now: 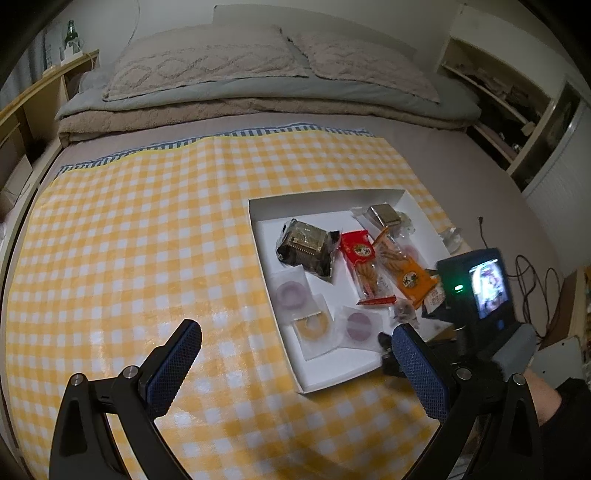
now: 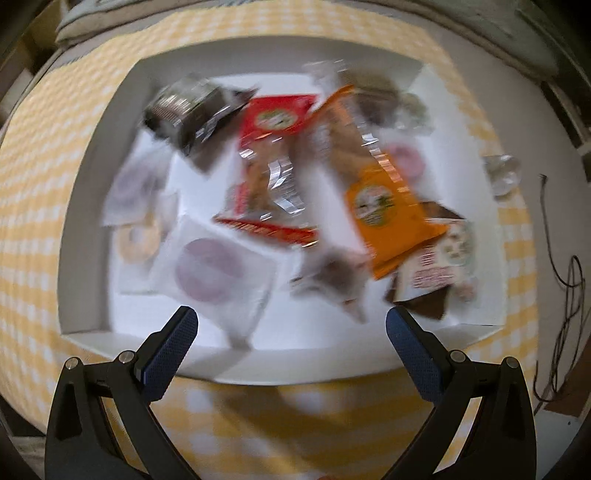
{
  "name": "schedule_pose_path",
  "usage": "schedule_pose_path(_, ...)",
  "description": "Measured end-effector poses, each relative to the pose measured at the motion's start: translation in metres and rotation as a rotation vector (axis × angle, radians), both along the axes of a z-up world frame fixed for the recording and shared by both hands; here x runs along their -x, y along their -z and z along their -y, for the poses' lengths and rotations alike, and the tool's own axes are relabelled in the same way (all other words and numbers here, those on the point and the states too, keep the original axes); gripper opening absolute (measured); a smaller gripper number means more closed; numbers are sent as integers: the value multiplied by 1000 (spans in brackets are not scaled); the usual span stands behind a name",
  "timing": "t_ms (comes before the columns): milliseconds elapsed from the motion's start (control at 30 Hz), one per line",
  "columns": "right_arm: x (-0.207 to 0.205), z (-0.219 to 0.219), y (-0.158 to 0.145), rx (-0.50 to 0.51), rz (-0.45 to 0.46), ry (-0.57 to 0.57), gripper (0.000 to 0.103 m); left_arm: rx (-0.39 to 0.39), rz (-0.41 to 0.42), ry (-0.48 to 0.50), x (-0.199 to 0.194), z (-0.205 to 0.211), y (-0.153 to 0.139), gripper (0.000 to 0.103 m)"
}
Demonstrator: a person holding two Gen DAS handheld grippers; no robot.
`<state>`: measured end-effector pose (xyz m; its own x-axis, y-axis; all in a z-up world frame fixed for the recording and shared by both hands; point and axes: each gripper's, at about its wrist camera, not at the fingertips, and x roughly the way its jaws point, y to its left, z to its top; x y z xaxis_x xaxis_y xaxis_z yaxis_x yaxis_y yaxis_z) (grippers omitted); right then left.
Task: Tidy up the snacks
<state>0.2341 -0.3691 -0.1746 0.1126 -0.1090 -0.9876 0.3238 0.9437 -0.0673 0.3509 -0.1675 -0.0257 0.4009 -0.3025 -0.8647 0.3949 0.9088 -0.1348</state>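
Note:
A shallow white box [image 1: 325, 205] lies on a yellow checked cloth [image 1: 147, 229] spread over a bed. It holds a black packet [image 1: 304, 247], a red packet [image 1: 360, 254], an orange packet [image 1: 413, 277], a gold packet [image 1: 386, 216] and clear sachets with purple [image 1: 291, 291] and yellow rings [image 1: 314, 326]. My left gripper [image 1: 295, 334] is open and empty, above the box's near left corner. The blurred right wrist view shows the same box [image 2: 85, 221], red packet [image 2: 277, 118] and orange packet [image 2: 384, 206]. My right gripper [image 2: 291, 317] hangs open and empty over the box's near edge.
Folded blankets [image 1: 258, 110] and two pillows [image 1: 207, 62] lie at the head of the bed. A shelf with a green bottle [image 1: 71, 33] stands at the left, open shelving [image 1: 495, 103] at the right. Cables [image 1: 528, 273] trail beside the bed. A crumpled clear wrapper [image 2: 502, 173] lies right of the box.

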Motion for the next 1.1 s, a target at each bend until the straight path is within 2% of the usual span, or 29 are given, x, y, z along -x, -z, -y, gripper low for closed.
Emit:
schedule_pose_path(100, 6, 4, -16, -23, 34, 3, 103, -3, 1, 4, -1, 1, -1, 103)
schedule_pose_path(267, 28, 1, -74, -38, 180, -4, 103, -14, 18, 3, 8, -1, -10, 103)
schedule_pose_path(433, 51, -6, -143, -40, 367, 9, 103, 13, 97, -10, 35, -18, -41, 103)
schedule_pose_path(633, 90, -9, -196, -13, 537, 27, 103, -1, 218, -70, 90, -42, -65, 103)
schedule_pose_path(733, 110, -19, -213, 14, 607, 18, 103, 14, 275, -100, 124, -52, -71, 103)
schedule_pose_path(967, 152, -42, -230, 141, 713, -2, 103, 46, 392, -133, 195, -75, -72, 103)
schedule_pose_path(1100, 169, -52, -228, 171, 741, -16, 103, 46, 405, -134, 224, -83, -62, 103)
